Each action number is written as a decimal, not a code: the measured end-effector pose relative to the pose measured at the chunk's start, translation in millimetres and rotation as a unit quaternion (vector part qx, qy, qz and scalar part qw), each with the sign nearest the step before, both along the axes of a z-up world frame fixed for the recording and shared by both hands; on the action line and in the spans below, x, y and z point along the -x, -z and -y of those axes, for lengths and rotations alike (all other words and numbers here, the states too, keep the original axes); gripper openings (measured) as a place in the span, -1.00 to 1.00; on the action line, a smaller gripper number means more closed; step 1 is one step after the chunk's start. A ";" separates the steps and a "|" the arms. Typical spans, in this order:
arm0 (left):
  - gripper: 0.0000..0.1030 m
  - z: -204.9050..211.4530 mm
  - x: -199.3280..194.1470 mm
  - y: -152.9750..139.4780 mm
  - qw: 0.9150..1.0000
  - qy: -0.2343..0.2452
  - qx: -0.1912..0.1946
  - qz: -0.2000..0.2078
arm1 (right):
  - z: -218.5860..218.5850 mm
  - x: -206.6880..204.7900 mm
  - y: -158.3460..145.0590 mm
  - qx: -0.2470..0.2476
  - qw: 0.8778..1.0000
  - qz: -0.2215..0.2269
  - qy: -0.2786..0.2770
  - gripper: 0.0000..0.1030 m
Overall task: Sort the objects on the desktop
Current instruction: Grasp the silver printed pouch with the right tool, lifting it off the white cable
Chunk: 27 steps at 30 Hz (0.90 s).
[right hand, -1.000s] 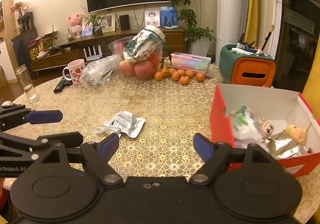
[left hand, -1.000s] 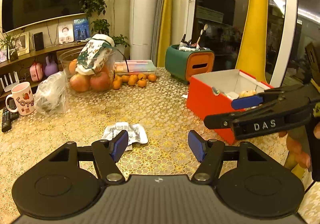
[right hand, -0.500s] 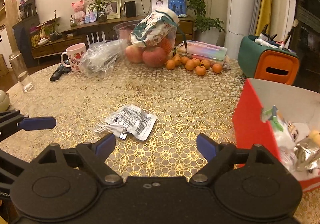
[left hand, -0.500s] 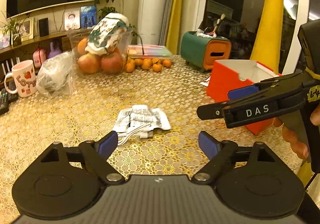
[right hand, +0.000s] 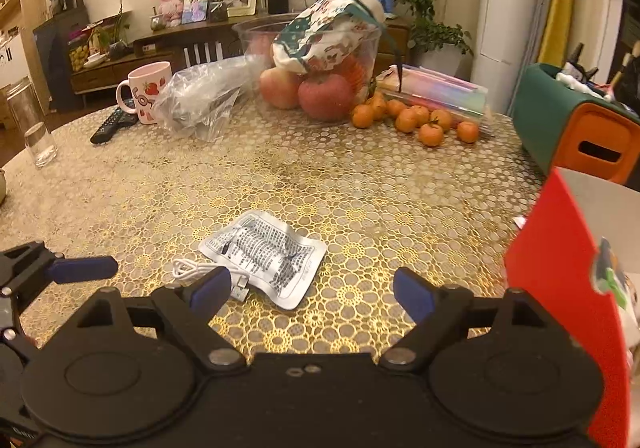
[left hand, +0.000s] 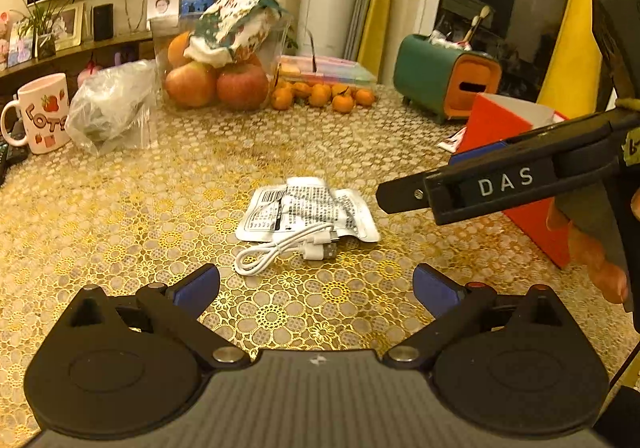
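Left hand-held gripper (left hand: pixel 316 290) pitched down over the counter (left hand: pixel 120 208), jaws opening, nothing between them. Right hand-held gripper (right hand: pixel 312 290) pitched down likewise, jaws apart, empty. White packet (left hand: pixel 308 210) with cable (left hand: pixel 280 252) lies flat ahead; red box (right hand: pixel 560 288) at right.

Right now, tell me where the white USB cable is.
In both wrist views the white USB cable lies coiled on the gold-patterned tablecloth, against the near edge of the printed foil packet, left of the red box.

Warm amber indoor light, fisheye-warped edges
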State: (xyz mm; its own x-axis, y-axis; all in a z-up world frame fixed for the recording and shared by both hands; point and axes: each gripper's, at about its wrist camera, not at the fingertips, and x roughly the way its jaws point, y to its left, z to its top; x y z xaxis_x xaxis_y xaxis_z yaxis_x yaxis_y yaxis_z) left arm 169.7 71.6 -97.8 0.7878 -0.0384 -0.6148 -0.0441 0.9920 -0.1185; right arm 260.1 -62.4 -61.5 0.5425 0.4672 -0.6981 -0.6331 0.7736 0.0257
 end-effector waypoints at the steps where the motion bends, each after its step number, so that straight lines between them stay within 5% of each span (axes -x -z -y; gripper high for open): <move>1: 1.00 0.1 -2.9 2.1 1.000 -0.003 -0.001 -0.002 | -2.7 -3.3 2.5 0.002 1.000 -0.001 -0.003 0.71; 27: 1.00 1.2 -38.0 29.3 0.999 -0.039 -0.026 -0.015 | -73.9 -47.9 47.5 0.026 0.996 -0.028 -0.077 0.78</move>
State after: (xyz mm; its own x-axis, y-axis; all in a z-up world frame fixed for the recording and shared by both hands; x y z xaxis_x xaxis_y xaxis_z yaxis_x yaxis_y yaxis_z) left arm 207.7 70.4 -127.1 0.7685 0.0557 -0.6374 -0.1247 0.9901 -0.0638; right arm 308.0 11.5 -109.0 0.4265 0.5042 -0.7509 -0.7424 0.6694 0.0278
